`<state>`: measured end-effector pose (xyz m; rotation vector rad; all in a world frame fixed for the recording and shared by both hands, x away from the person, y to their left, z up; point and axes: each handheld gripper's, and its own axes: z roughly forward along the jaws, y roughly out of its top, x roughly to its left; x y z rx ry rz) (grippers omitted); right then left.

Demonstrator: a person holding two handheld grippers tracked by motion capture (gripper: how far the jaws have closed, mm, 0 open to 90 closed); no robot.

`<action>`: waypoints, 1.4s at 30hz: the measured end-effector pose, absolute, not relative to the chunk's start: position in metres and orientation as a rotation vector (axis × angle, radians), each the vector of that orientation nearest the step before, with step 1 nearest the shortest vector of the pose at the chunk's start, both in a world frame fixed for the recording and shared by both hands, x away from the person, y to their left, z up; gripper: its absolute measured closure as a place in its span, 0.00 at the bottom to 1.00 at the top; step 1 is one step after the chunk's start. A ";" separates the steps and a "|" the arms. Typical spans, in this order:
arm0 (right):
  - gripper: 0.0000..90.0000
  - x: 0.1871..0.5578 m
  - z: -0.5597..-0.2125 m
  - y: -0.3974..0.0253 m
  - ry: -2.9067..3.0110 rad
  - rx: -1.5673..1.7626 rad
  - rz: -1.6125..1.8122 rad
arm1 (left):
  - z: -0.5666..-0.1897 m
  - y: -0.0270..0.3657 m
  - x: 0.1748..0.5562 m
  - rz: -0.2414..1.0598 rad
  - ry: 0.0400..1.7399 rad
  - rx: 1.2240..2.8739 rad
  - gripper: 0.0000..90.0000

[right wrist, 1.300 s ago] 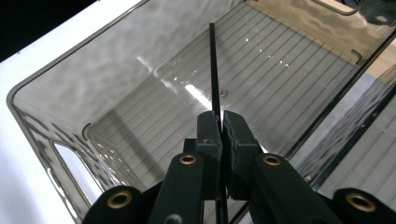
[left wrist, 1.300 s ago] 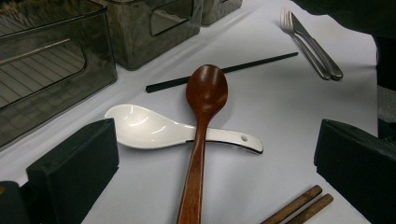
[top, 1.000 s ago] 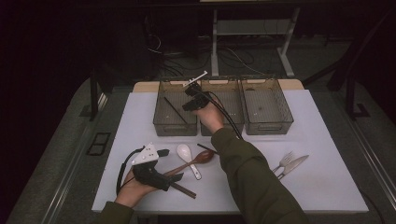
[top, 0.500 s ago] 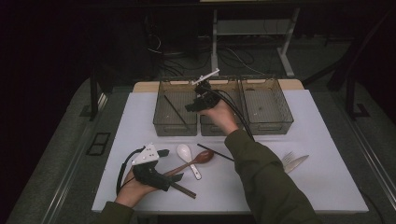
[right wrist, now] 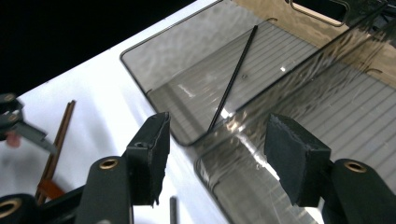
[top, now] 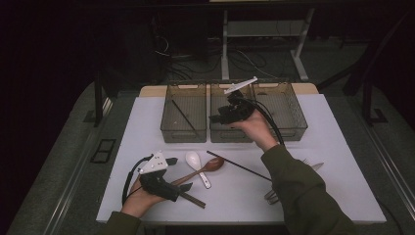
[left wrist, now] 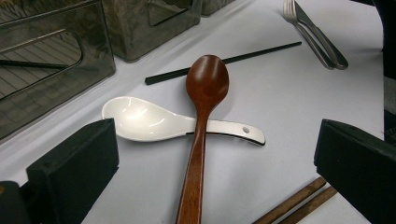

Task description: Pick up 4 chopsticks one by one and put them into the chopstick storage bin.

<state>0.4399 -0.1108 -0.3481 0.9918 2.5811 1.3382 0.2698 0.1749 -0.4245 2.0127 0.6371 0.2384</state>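
My right gripper [top: 216,117] hovers open and empty above the front of the middle bin [top: 229,135], jaws pointing left toward the left bin [top: 182,137]. A black chopstick [top: 184,115] lies slanted in that left bin, also seen ahead of the jaws as the black chopstick [right wrist: 233,79]. My left gripper [top: 182,190] rests open near the table's front left. Its jaws bracket a wooden spoon [left wrist: 205,93] lying across a white ceramic spoon [left wrist: 144,121]. A second black chopstick [top: 238,165] lies on the table.
A third bin [top: 289,105] stands at the right of the row. Brown chopsticks [top: 194,199] lie by the left gripper. A fork and knife [left wrist: 317,42] sit at the right, partly hidden under the right sleeve [top: 298,196] in the high view.
My right gripper has drifted right and toward the person, from above the left bin's edge to the middle bin's front. The left gripper and the cutlery have not moved.
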 end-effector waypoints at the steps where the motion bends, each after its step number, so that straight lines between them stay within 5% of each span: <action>1: 0.44 0.438 -0.348 -0.114 2.579 0.986 1.347 | -0.425 0.175 0.270 0.241 0.637 2.012 0.00; 24: 0.41 0.378 -0.367 -0.186 2.561 0.934 1.365 | -0.426 0.174 0.270 0.243 0.641 2.022 0.00; 42: 0.46 0.355 -0.381 -0.200 2.717 0.908 1.074 | -0.426 0.174 0.269 0.244 0.634 2.036 0.00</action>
